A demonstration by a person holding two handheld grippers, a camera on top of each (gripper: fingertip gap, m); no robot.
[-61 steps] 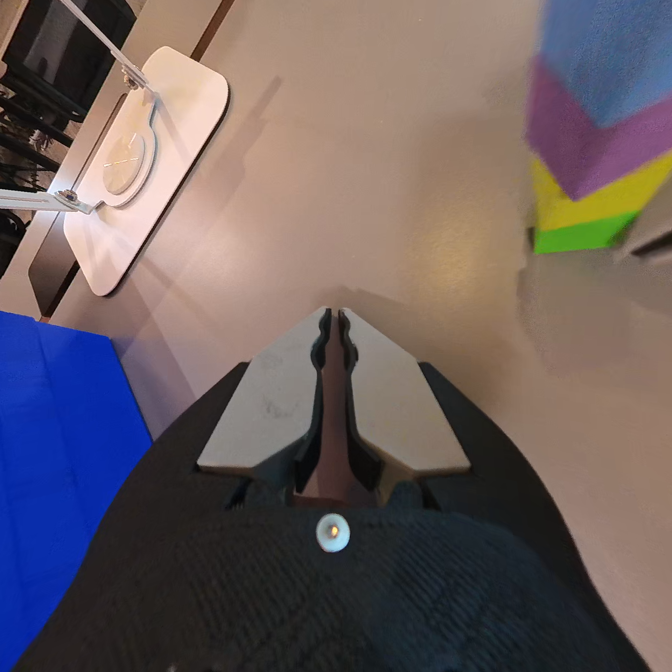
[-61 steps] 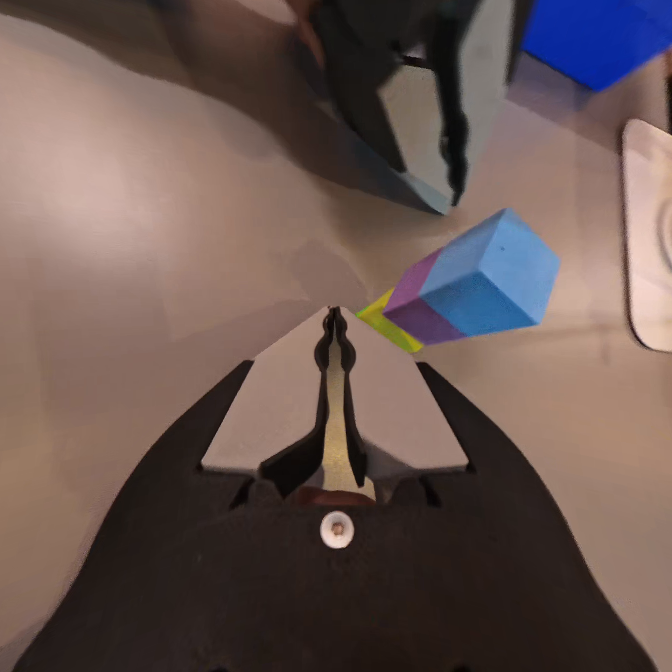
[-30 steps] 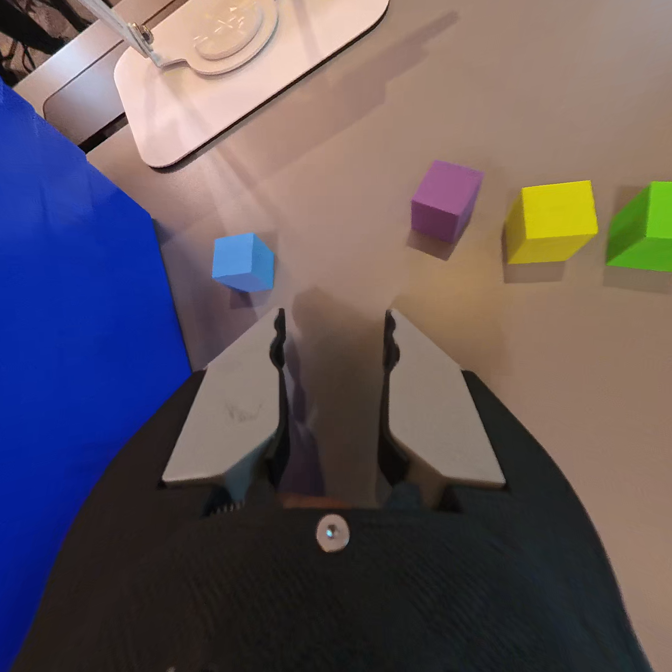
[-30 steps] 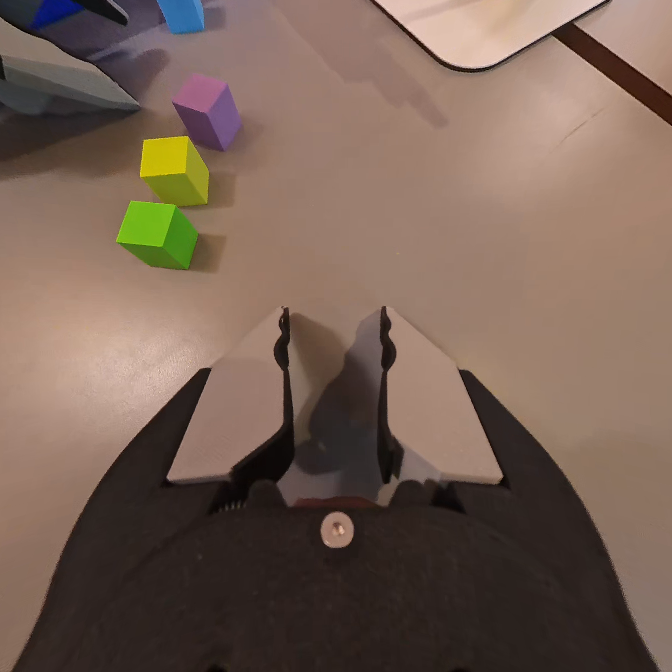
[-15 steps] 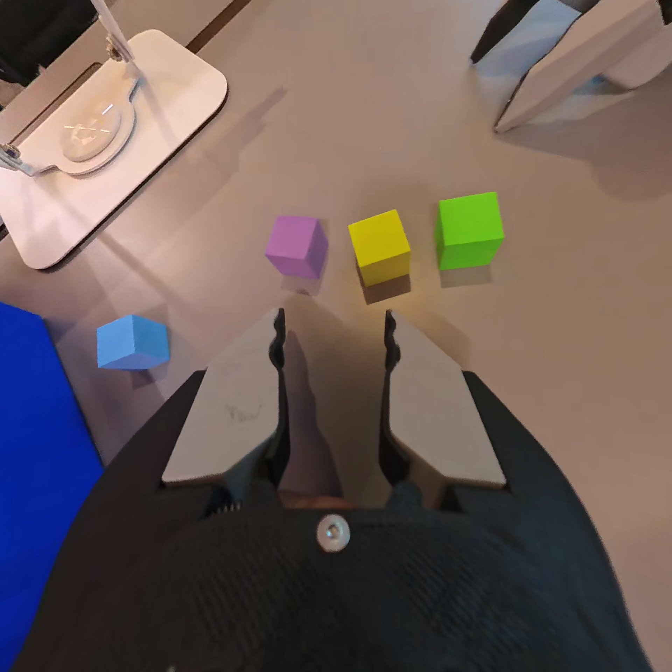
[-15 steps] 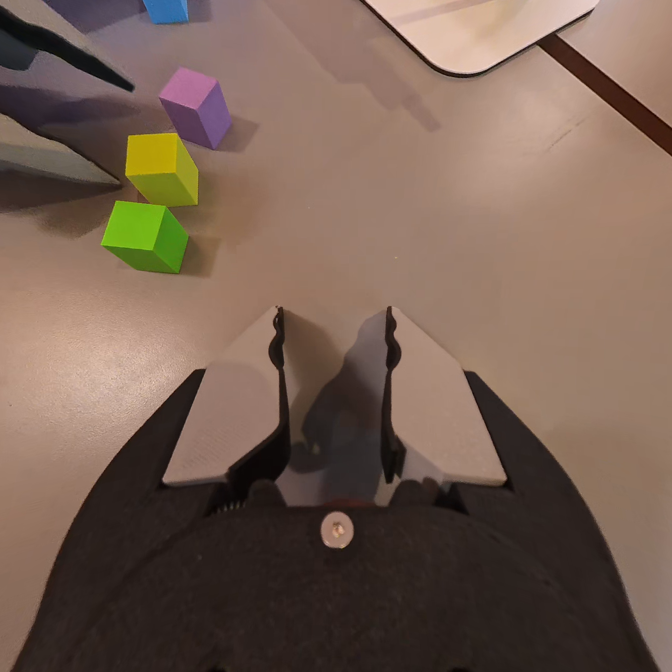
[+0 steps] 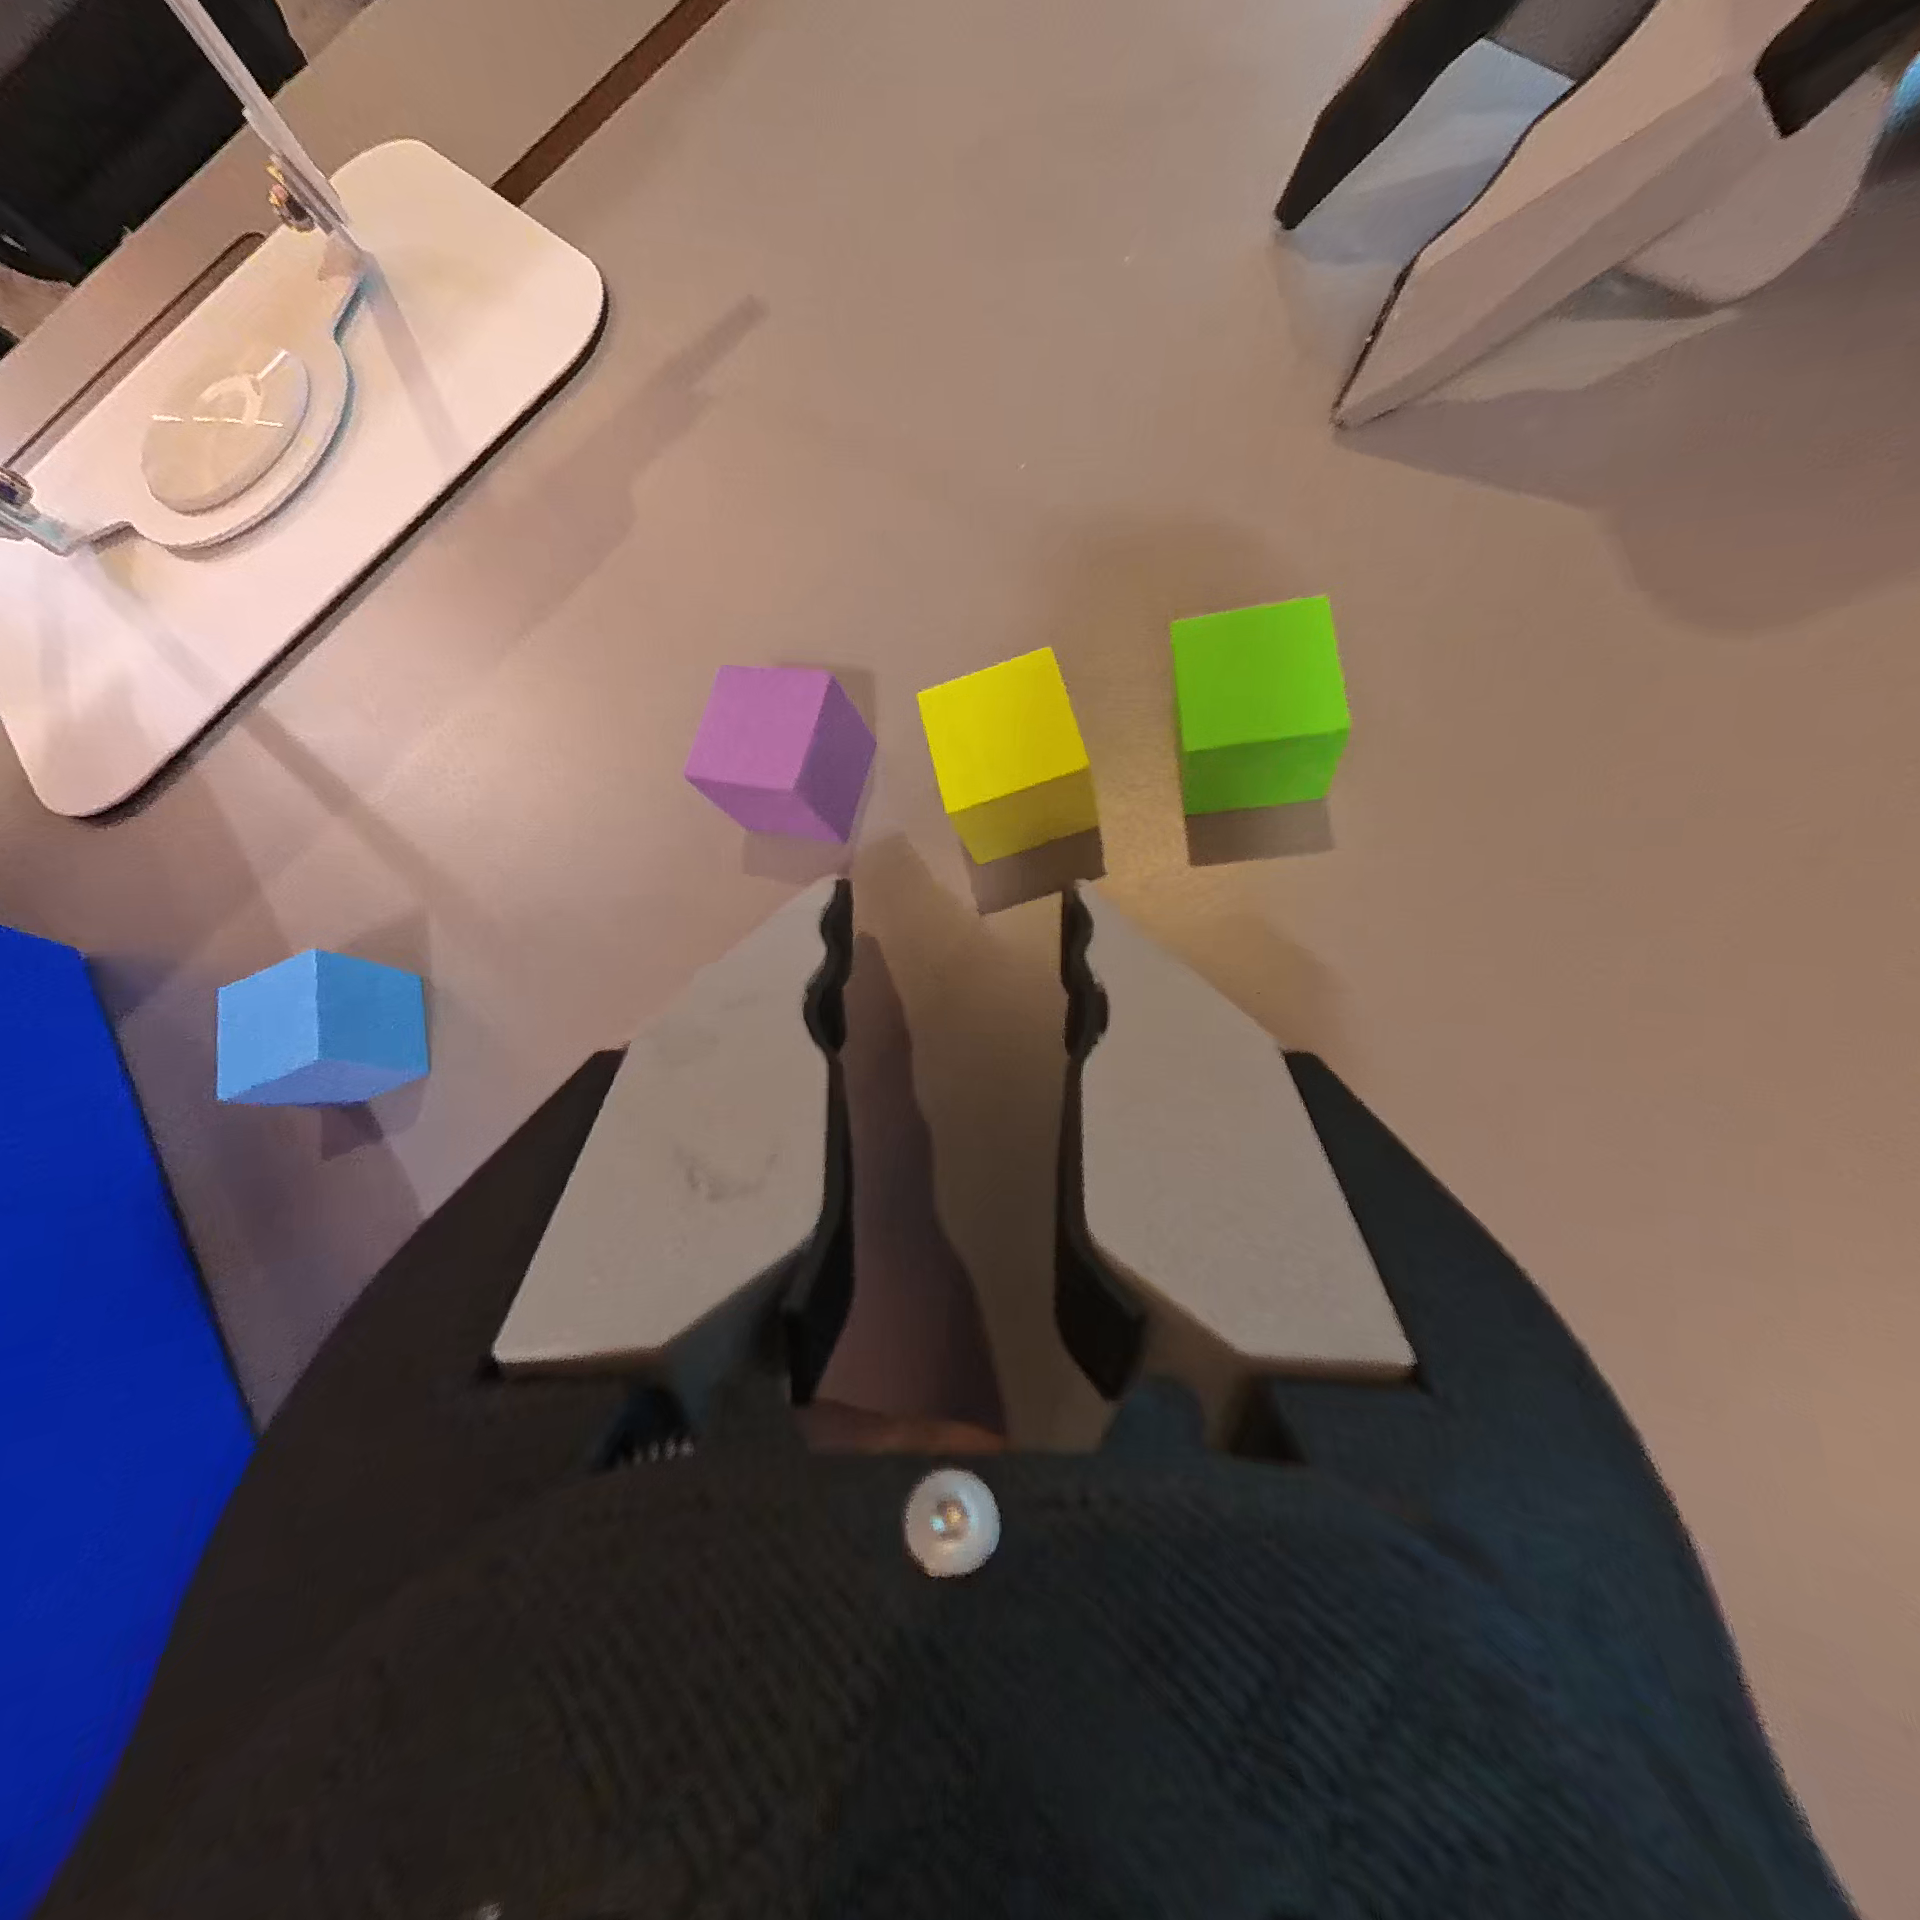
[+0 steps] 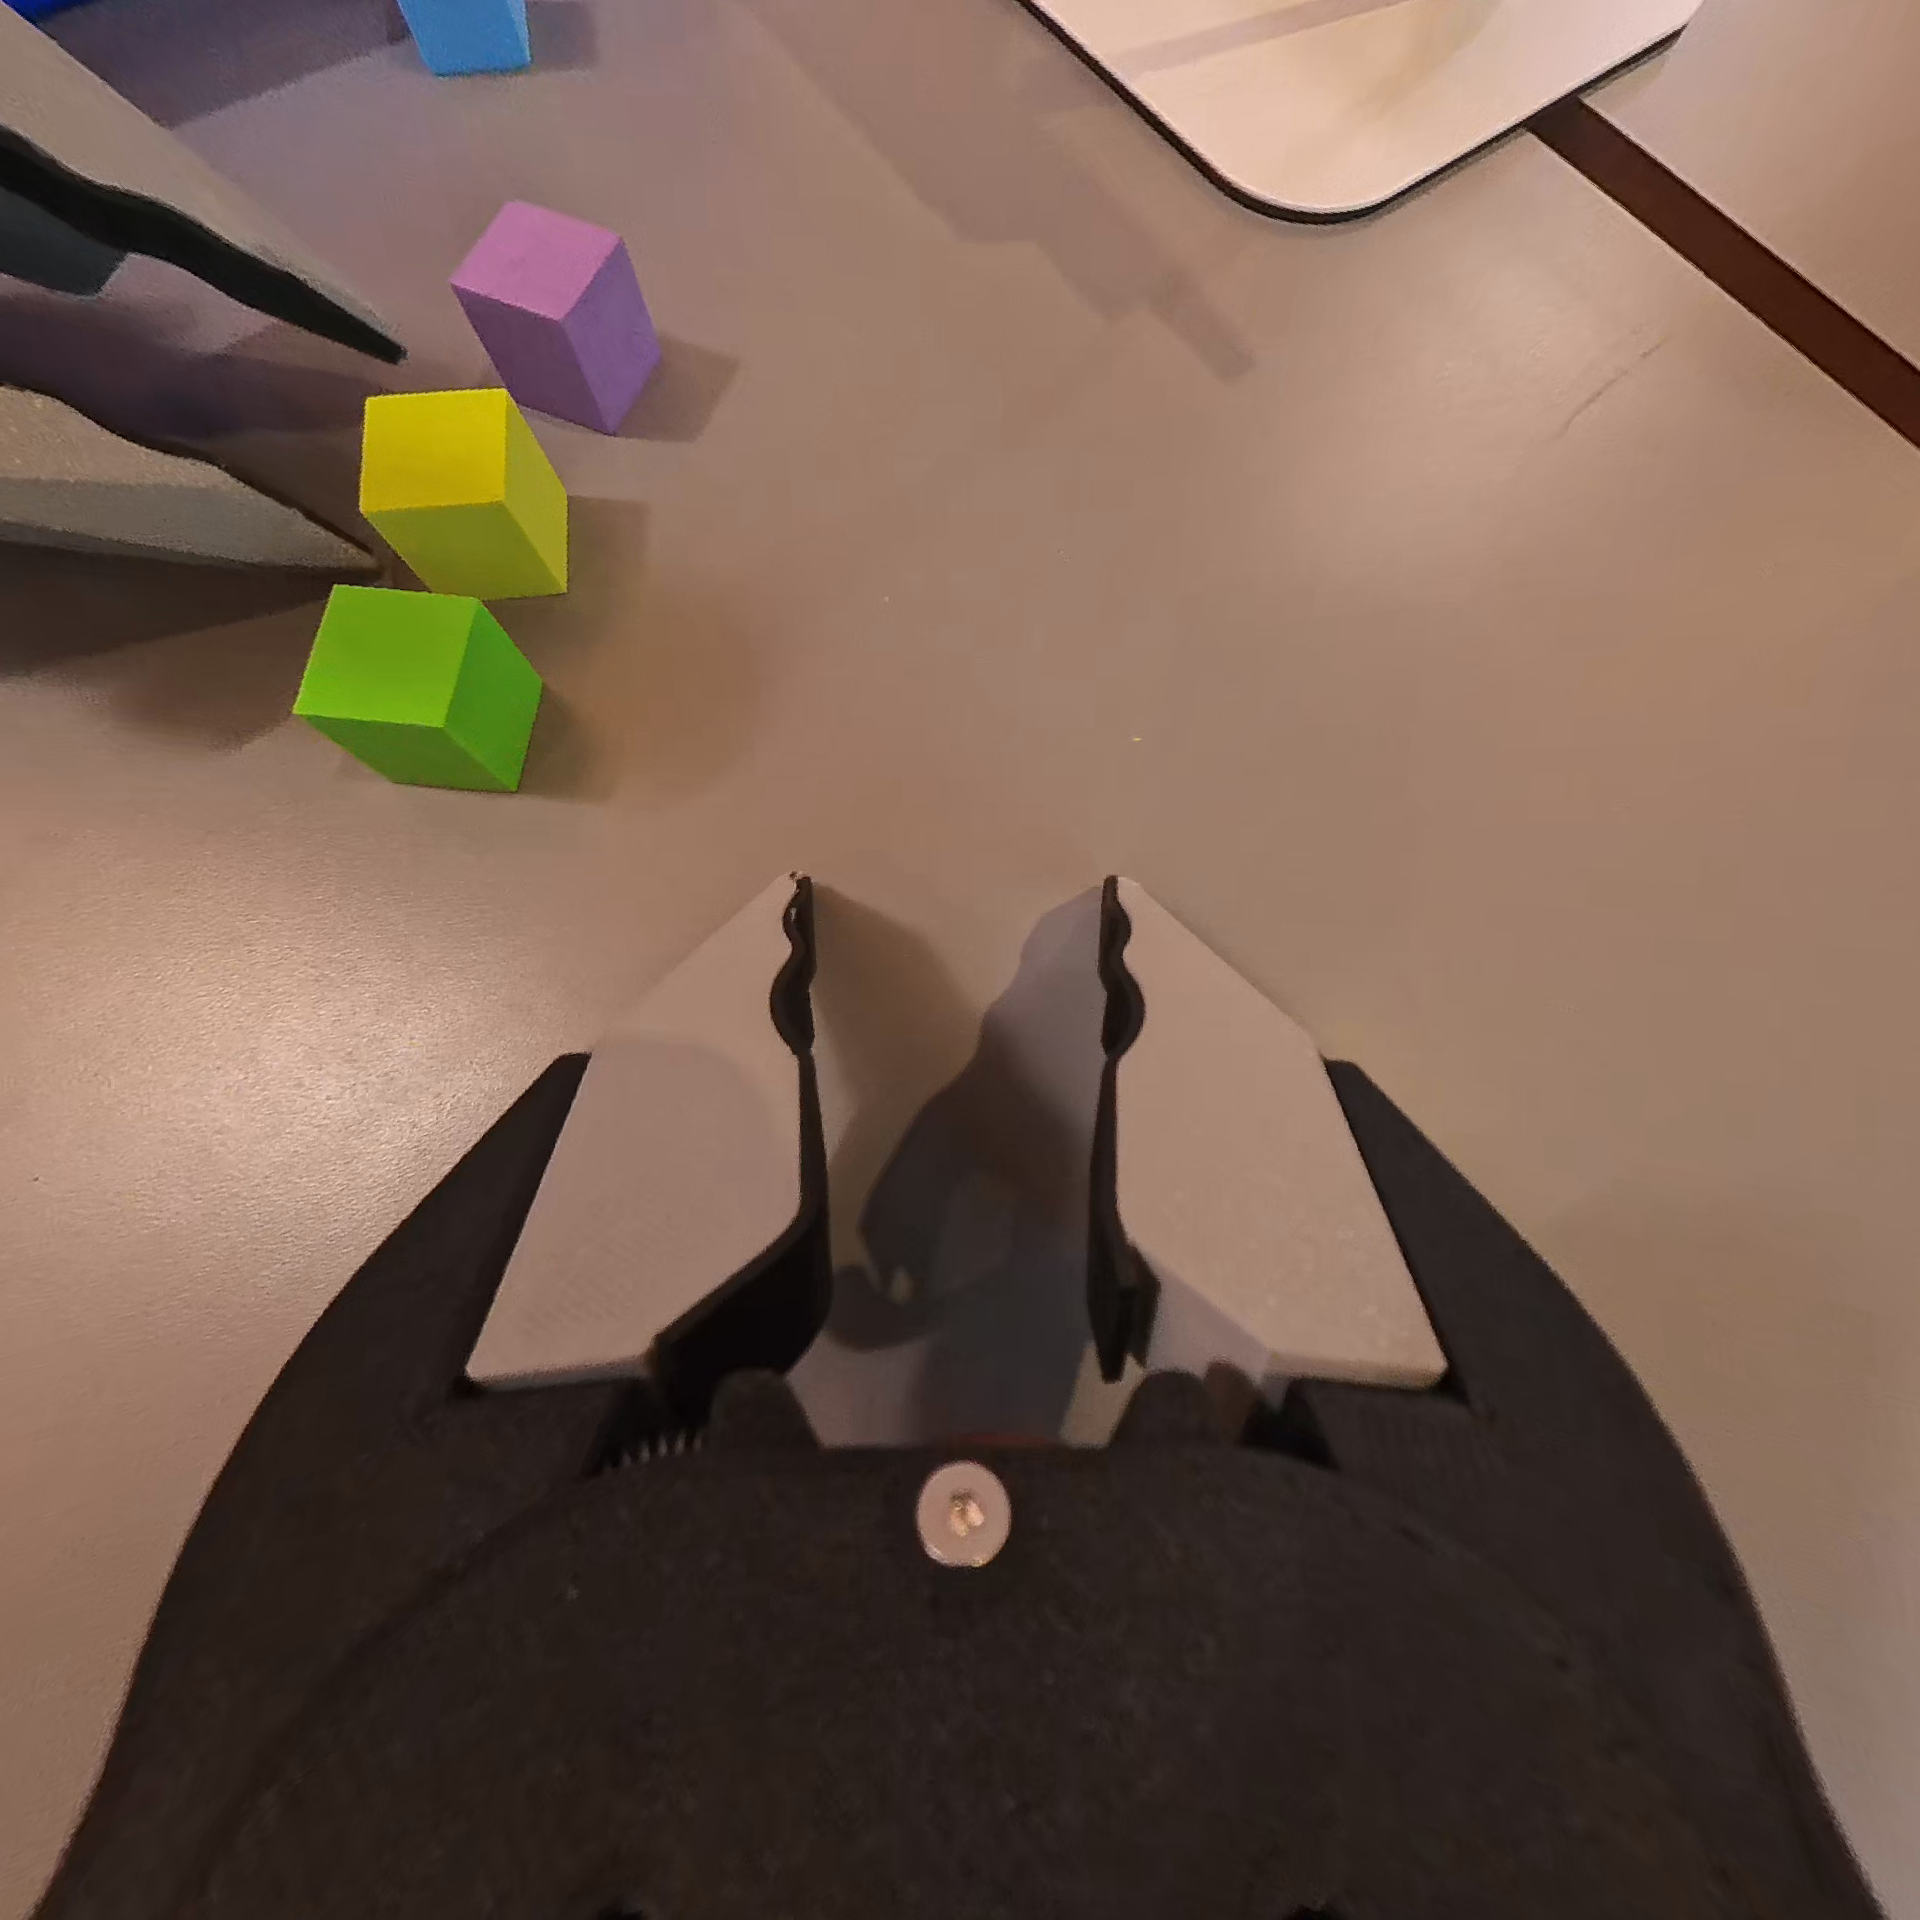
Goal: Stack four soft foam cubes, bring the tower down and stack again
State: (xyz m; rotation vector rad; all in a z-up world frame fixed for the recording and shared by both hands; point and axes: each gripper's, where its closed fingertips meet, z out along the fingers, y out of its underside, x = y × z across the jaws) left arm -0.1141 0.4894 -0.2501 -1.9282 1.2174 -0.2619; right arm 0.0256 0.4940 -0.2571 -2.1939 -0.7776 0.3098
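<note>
Cubes lie unstacked on tan table [image 7: 1039, 312]: purple cube [image 7: 777, 750], yellow cube [image 7: 1006, 750], green cube [image 7: 1257, 702] in row, matte foam; blue cube [image 7: 317, 1027] apart. Your left gripper [image 7: 951, 904] spread, empty, just short of yellow; right gripper [image 8: 954, 899] spread, empty.

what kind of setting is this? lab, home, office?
Probably a lab or office desk used for data collection, not a home: a plain beige tabletop, a flat white stand base with a metal arm, and four coloured foam cubes, e.g. the green foam cube.
</note>
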